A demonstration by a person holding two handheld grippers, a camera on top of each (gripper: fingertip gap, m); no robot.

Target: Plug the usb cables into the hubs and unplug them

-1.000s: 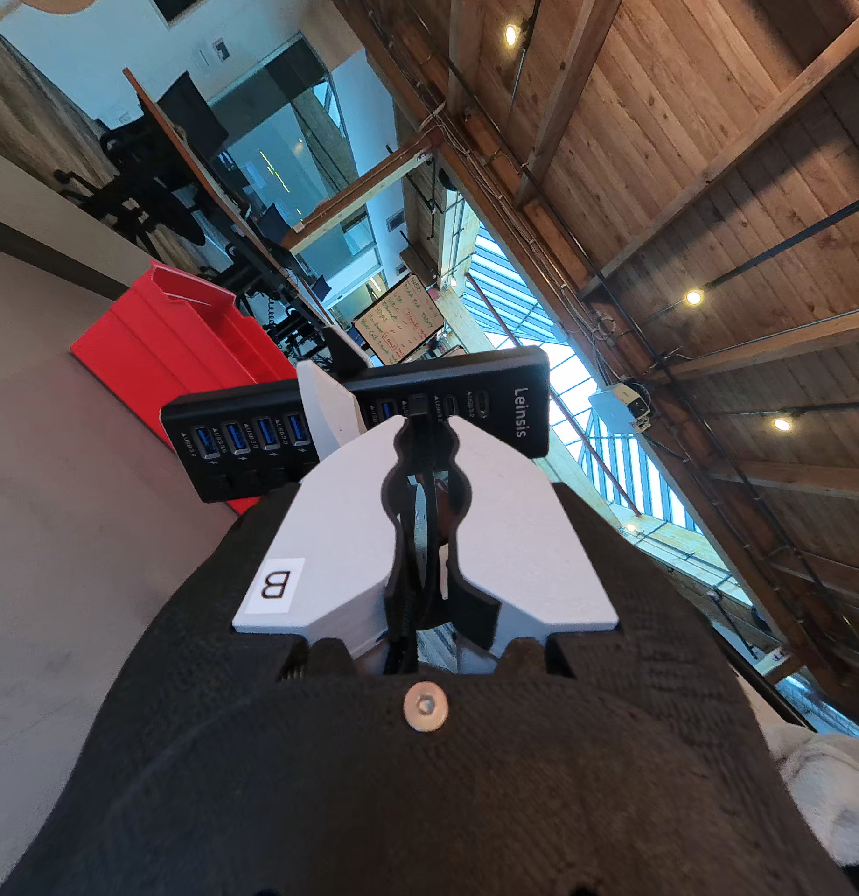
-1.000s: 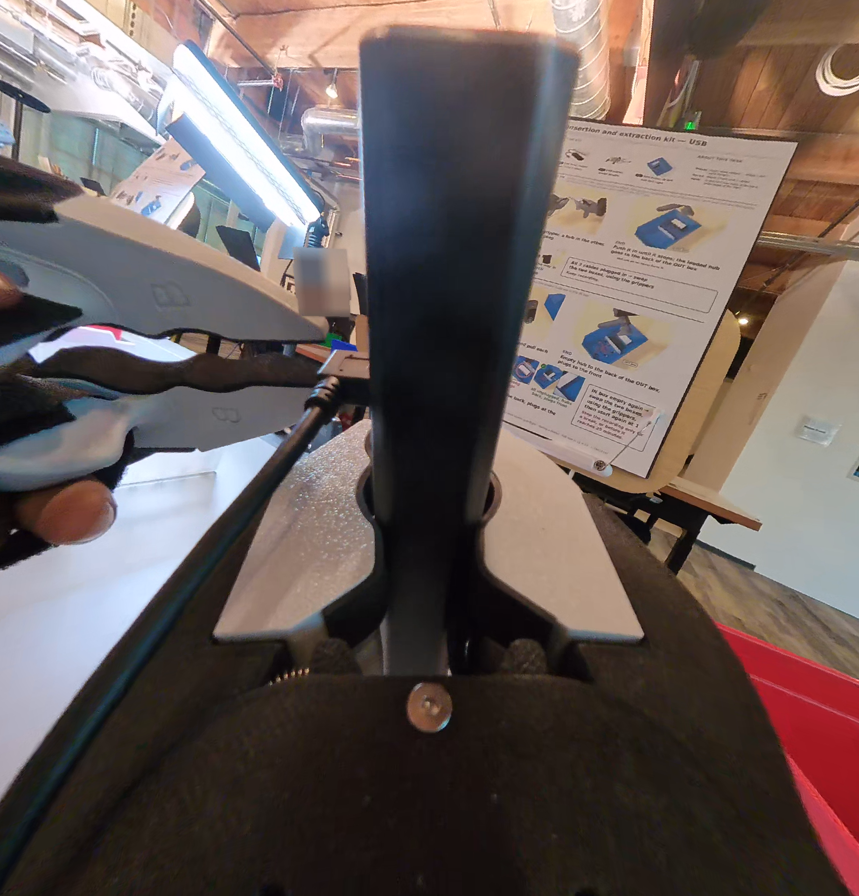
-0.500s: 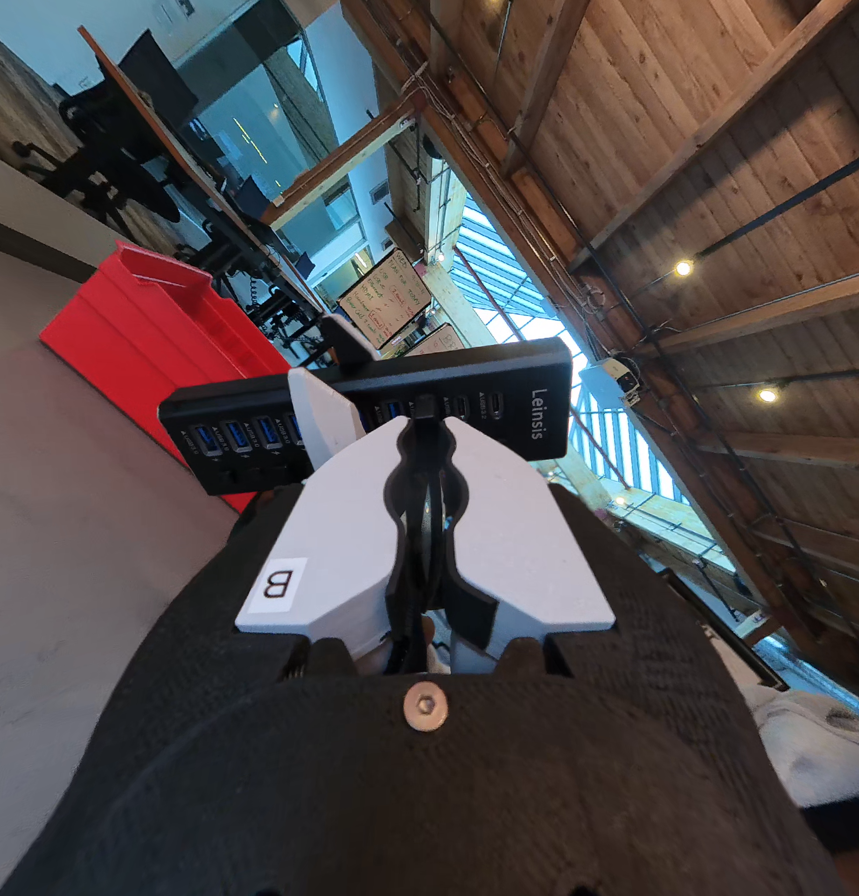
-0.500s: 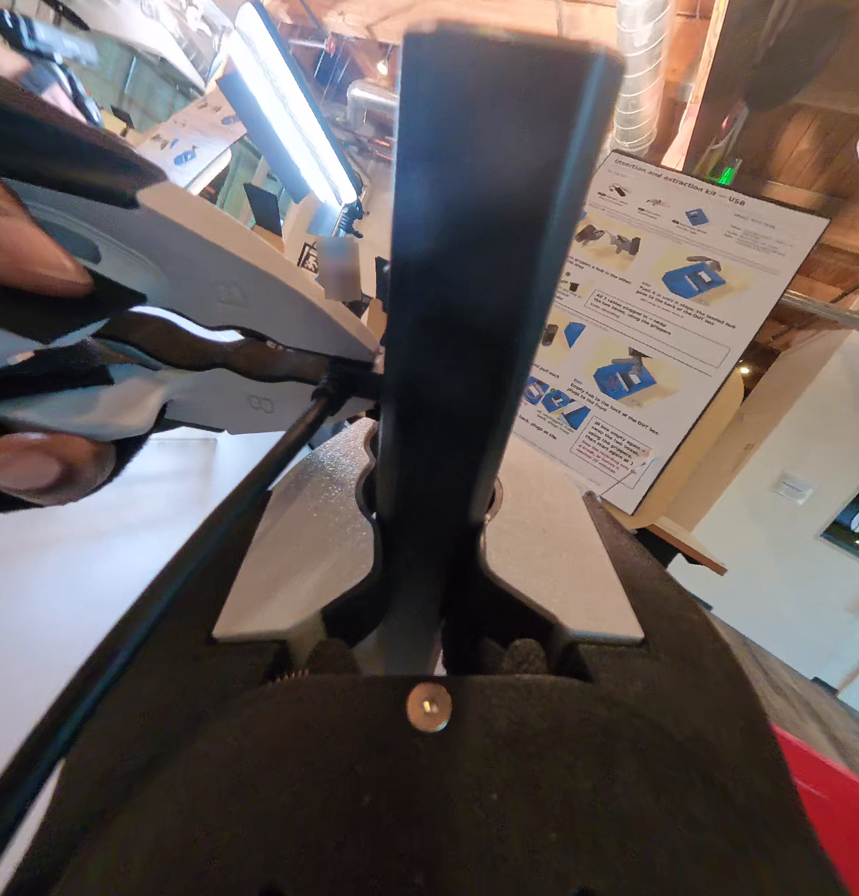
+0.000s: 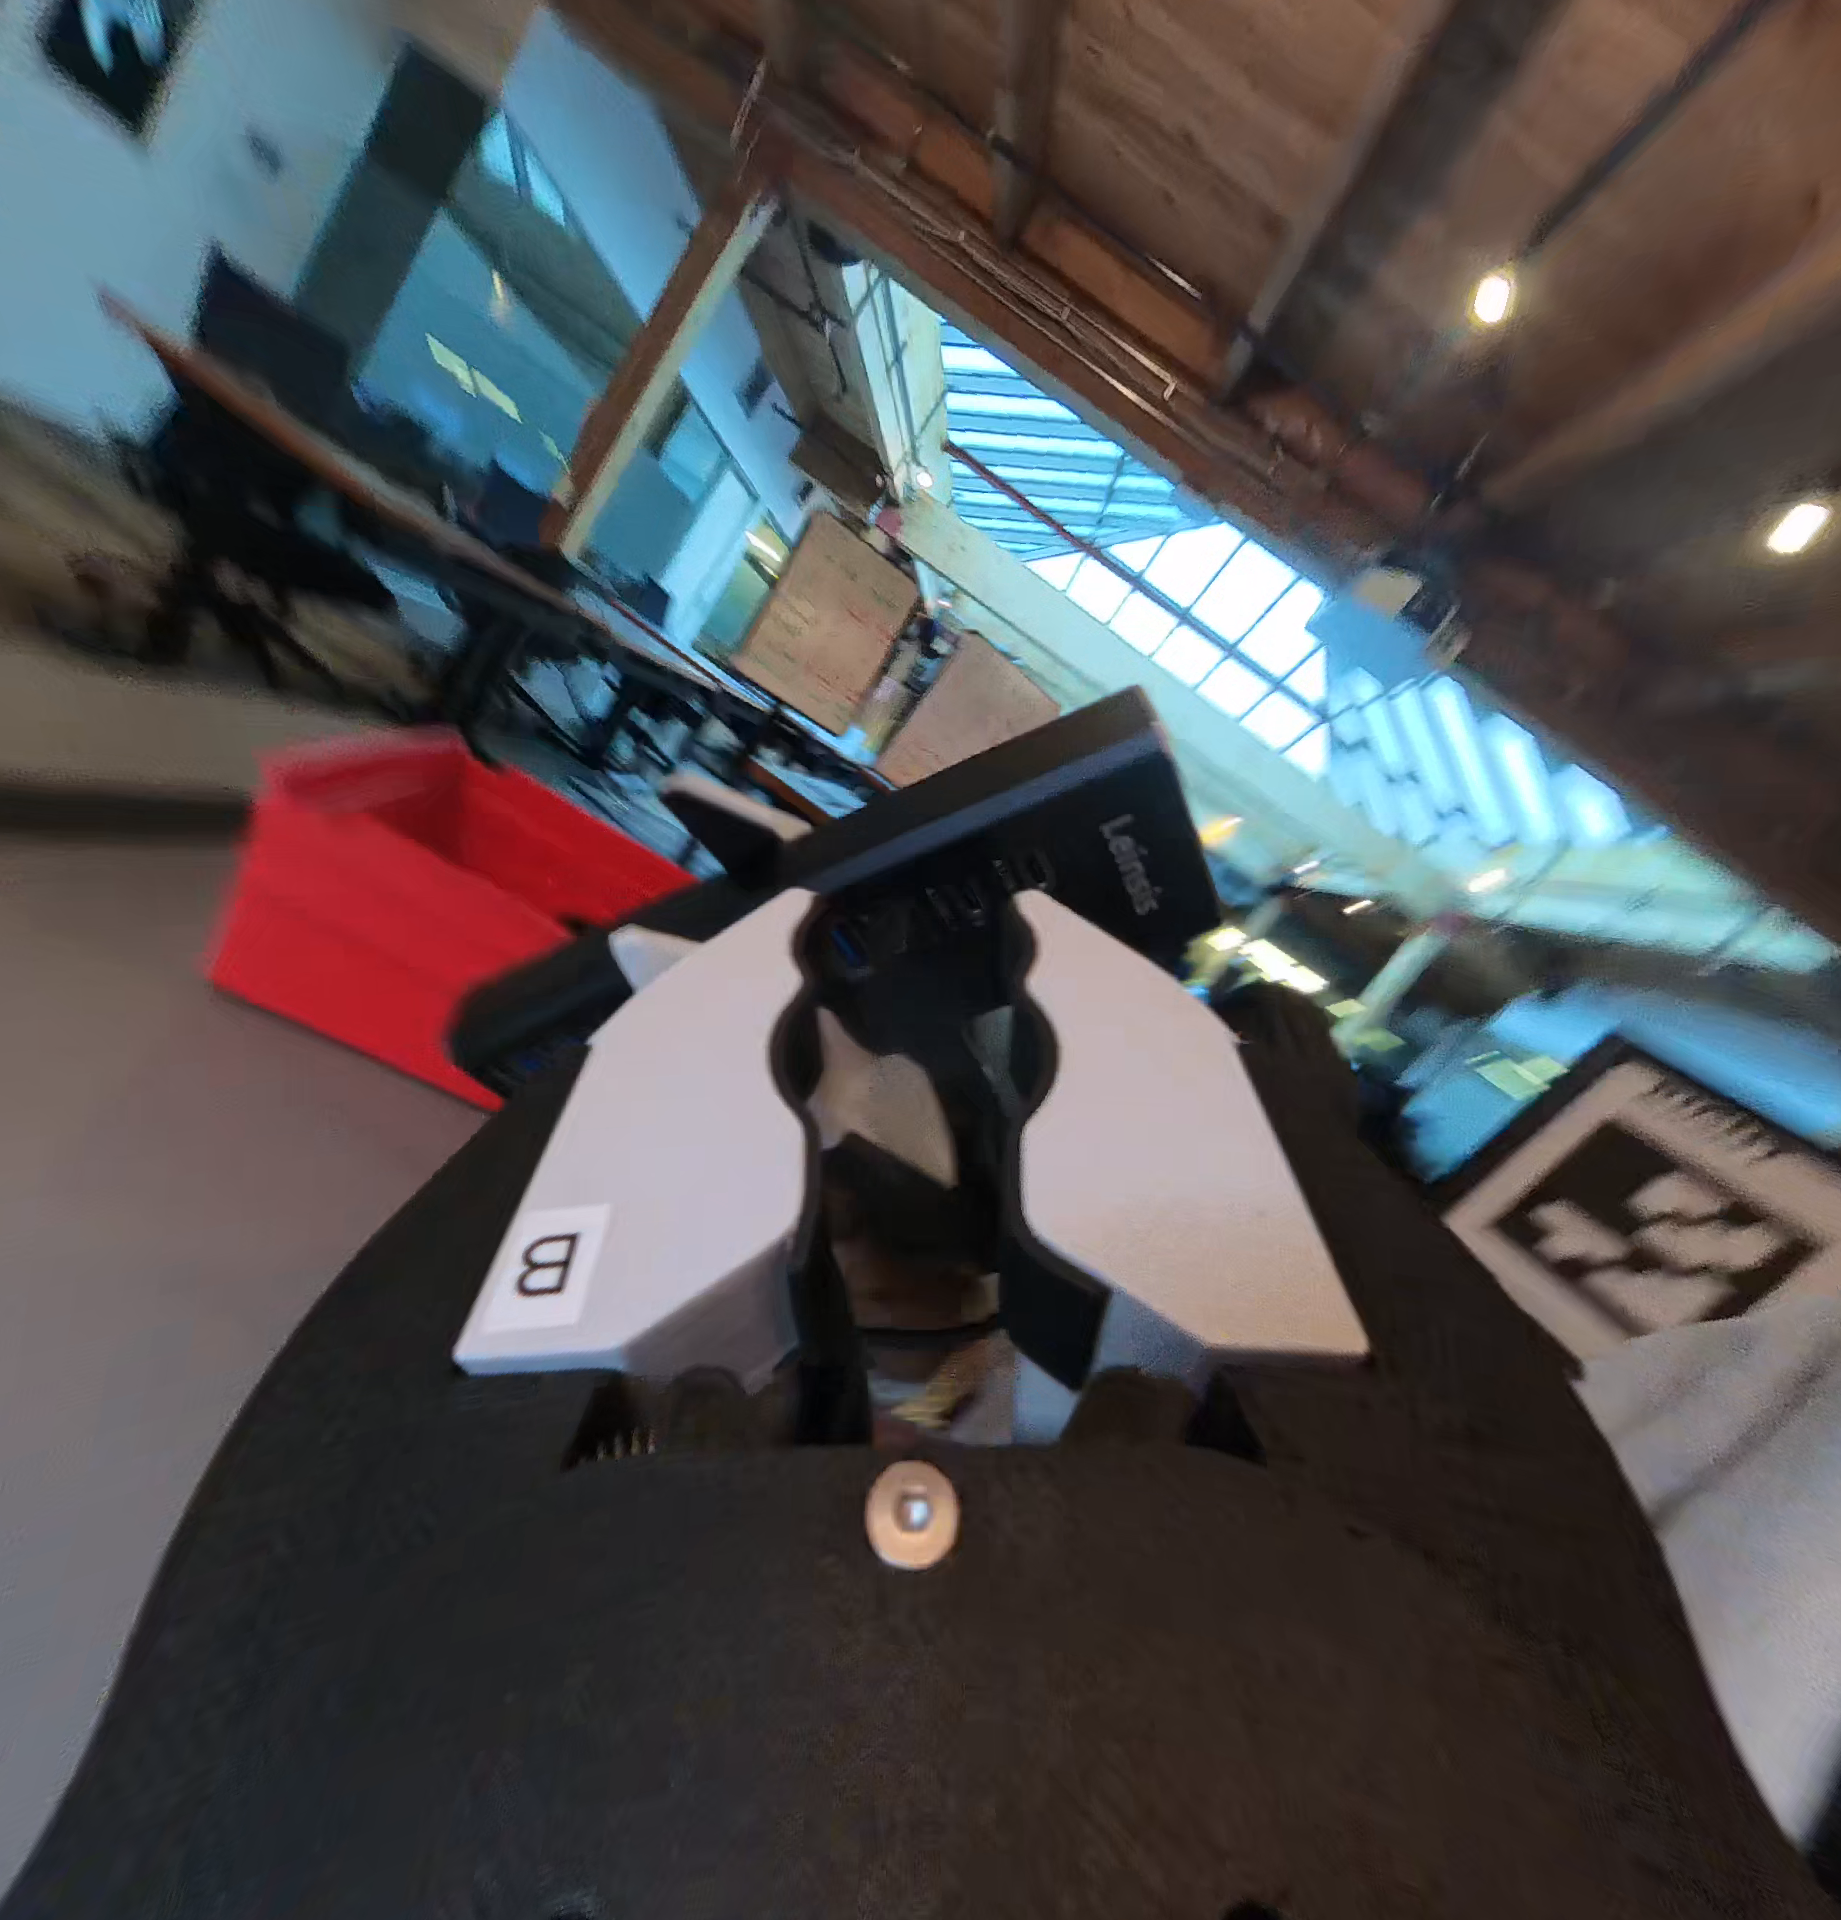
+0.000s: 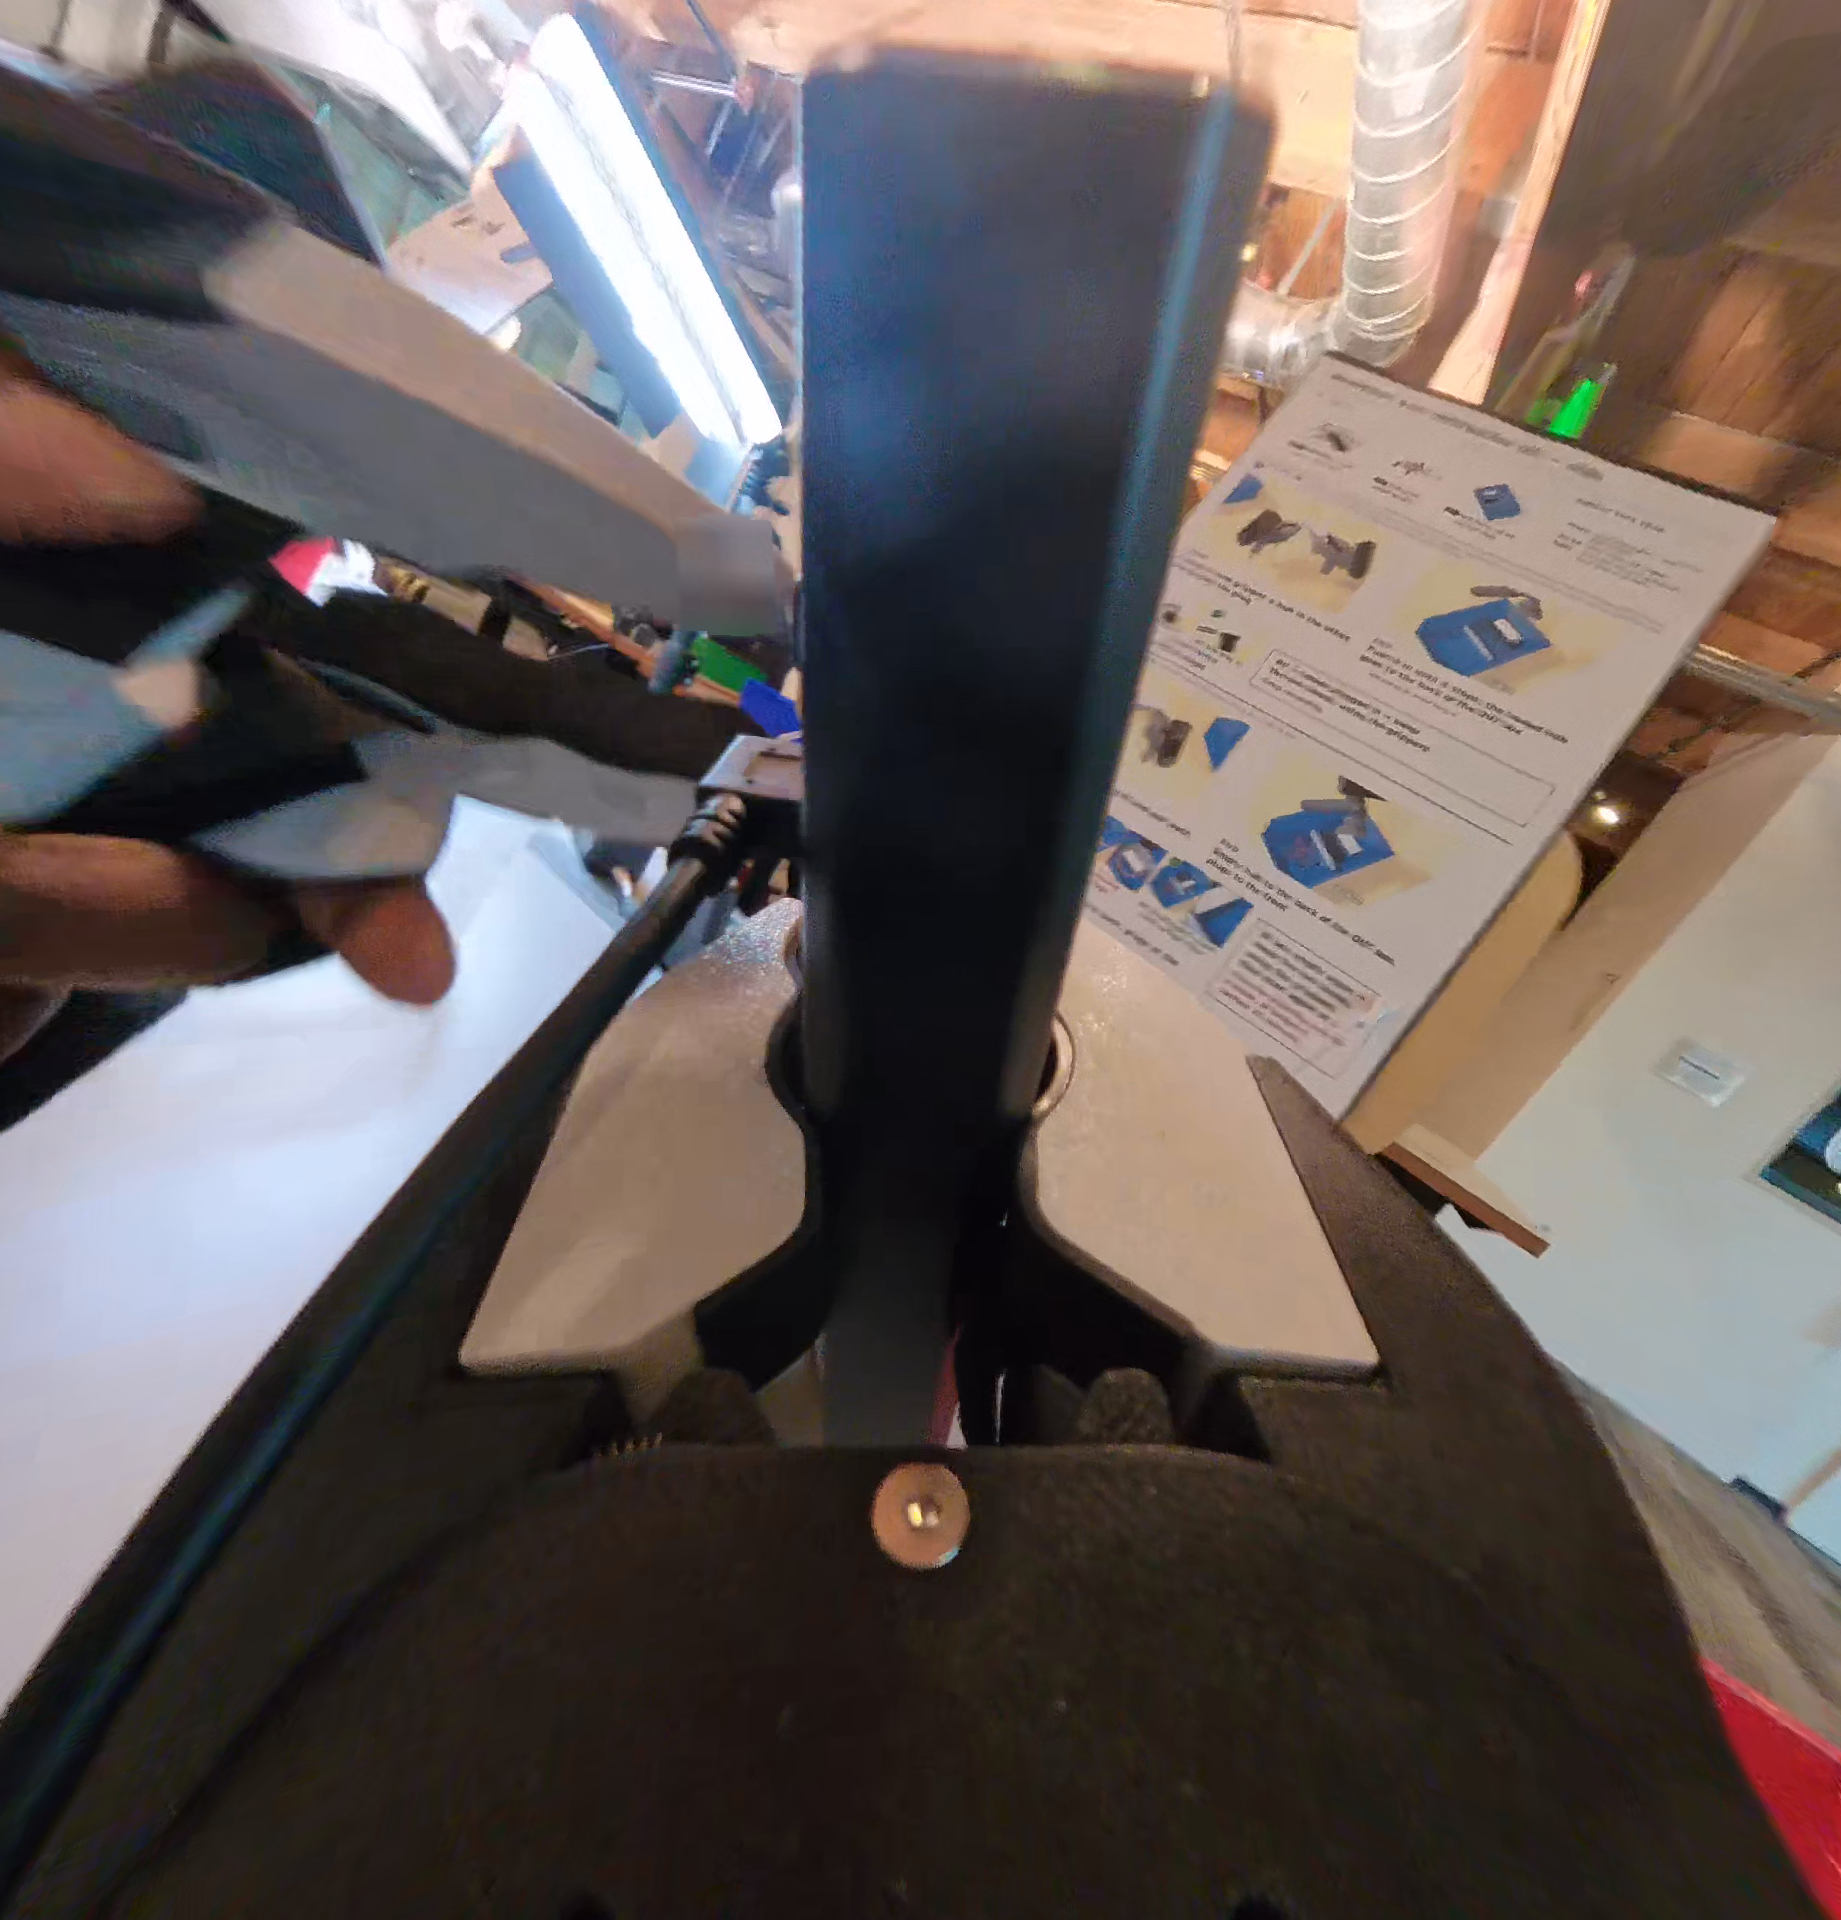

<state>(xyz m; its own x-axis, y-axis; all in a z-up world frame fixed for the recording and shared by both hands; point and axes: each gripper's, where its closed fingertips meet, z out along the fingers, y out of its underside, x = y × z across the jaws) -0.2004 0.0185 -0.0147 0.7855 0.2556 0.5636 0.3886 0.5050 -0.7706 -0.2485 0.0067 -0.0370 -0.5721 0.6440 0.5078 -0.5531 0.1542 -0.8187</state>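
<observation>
My right gripper [image 6: 921, 987] is shut on a long black USB hub [image 6: 999, 520] and holds it upright in the air. The hub also shows tilted in the left wrist view [image 5: 999, 821], port side towards me. A black USB plug [image 6: 755, 779] sits in a port on the hub's left face, and its cable [image 6: 480, 1143] trails down to the lower left. My left gripper [image 5: 911, 914] is open, its white fingers apart on either side of the plug and cable [image 5: 973, 1122]. It also shows in the right wrist view [image 6: 718, 696], held by a hand [image 6: 376, 935].
A red bin [image 5: 396, 862] stands on the grey table [image 5: 116, 1143] behind the hub, and its corner shows at lower right [image 6: 1809, 1787]. An instruction poster [image 6: 1415, 727] stands to the right. A black-and-white marker board [image 5: 1643, 1247] lies at right. The white tabletop [image 6: 220, 1195] lies below.
My left gripper has opened and let go of the plug, which stays in the hub. The hub has tilted in the left wrist view. Both views are blurred by motion.
</observation>
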